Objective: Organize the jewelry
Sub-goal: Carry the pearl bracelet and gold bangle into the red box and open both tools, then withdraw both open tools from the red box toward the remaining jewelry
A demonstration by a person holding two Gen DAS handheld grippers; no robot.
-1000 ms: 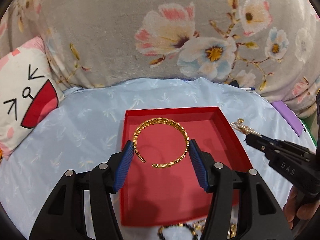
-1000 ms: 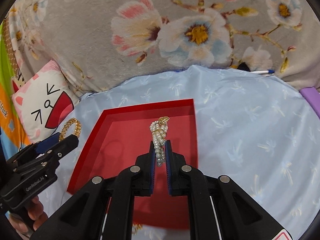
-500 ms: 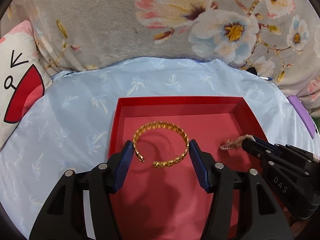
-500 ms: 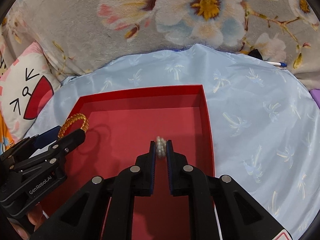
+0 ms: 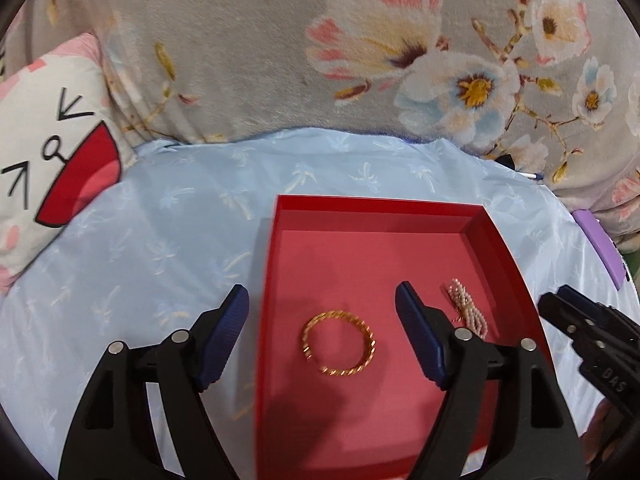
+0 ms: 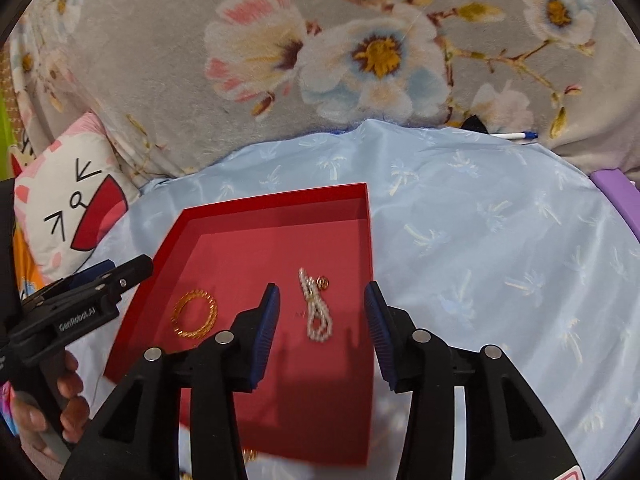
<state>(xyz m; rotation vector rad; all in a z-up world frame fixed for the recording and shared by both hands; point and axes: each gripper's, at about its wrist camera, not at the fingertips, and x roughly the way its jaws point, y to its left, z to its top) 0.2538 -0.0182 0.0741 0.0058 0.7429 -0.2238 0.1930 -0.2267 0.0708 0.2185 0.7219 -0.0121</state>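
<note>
Both bracelets [image 5: 339, 343] (released) below grippers [image 5: 322, 309].

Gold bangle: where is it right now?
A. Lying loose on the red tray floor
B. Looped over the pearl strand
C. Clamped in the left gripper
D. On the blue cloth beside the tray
A: the gold bangle lies flat on the red tray, untouched, apart from the pearl strand.

The scene is viewed steeply downward from close behind each gripper's fingers; the red tray [image 5: 376, 204] [image 6: 276, 200] is shared by both views.
</note>
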